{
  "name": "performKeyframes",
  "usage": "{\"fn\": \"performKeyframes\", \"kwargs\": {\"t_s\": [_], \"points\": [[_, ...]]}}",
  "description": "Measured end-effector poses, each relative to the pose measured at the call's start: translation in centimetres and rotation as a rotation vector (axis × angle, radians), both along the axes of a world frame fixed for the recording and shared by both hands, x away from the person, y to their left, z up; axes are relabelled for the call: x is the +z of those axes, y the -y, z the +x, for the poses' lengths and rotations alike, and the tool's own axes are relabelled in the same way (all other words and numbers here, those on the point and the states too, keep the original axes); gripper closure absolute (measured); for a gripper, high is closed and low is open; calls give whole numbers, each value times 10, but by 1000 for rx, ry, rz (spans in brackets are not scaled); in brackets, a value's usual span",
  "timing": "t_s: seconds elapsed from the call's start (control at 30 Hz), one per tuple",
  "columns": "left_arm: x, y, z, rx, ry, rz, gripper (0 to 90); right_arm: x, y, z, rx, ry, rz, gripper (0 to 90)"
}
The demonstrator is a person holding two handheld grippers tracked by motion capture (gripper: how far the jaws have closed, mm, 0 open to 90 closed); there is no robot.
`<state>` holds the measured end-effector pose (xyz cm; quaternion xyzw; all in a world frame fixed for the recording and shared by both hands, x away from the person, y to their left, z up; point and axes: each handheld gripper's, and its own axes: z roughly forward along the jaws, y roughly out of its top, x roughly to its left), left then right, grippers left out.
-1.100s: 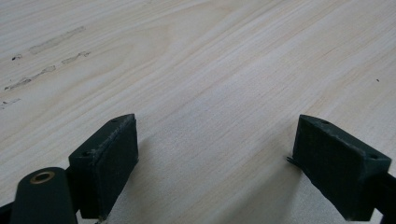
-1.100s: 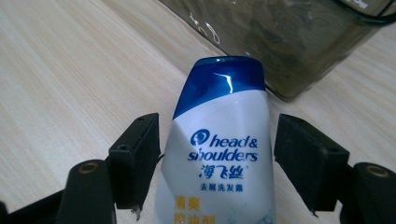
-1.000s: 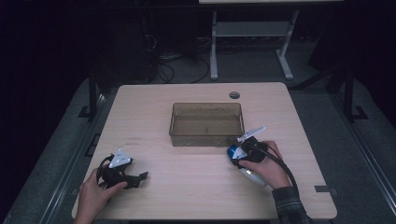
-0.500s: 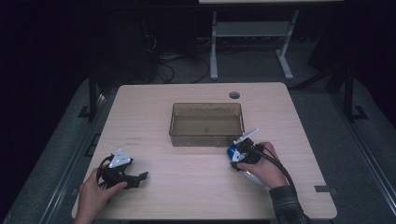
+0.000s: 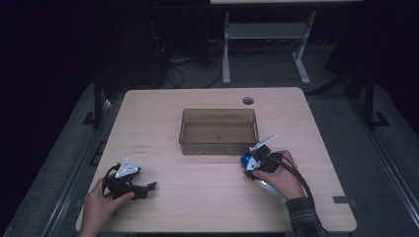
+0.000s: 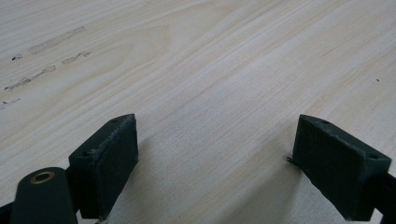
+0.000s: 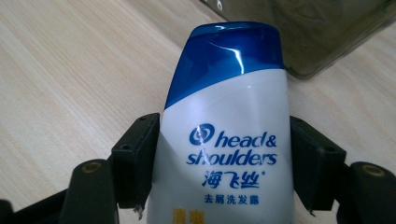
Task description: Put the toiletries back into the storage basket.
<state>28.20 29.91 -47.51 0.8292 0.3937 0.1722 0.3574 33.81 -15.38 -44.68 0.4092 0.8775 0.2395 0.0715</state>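
A white shampoo bottle (image 7: 229,140) with a blue cap and blue "head & shoulders" lettering sits between the jaws of my right gripper (image 7: 224,163). Both pads press on its sides, and the jaws have just been closing on it. From above, the bottle (image 5: 248,161) lies low over the table at the right, cap pointing at the near right corner of a clear brownish bin (image 5: 217,147). A hand wraps my right gripper (image 5: 258,159). My left gripper (image 5: 147,189) rests on the table at the front left. Its jaws stand wide open over bare wood (image 6: 215,158).
The bin's corner (image 7: 327,32) is just beyond the bottle's cap. The light wooden table (image 5: 207,207) has a round cable hole (image 5: 248,100) near its far edge. A metal stand (image 5: 267,39) and cables sit on the dark floor behind.
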Motion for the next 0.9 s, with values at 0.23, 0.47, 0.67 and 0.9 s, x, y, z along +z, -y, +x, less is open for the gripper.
{"fn": "performKeyframes", "kwargs": {"t_s": [0.23,0.47,0.67,0.9], "points": [[0,0,0,0,0,1,131,5,6,-5,-13,10,57,326],[0,0,0,0,0,0,131,13,13,-11,-24,35,111,328],[0,0,0,0,0,0,131,20,21,-17,-33,60,160,329],[0,0,0,0,0,1,131,24,31,-24,-44,79,221,330]]}}
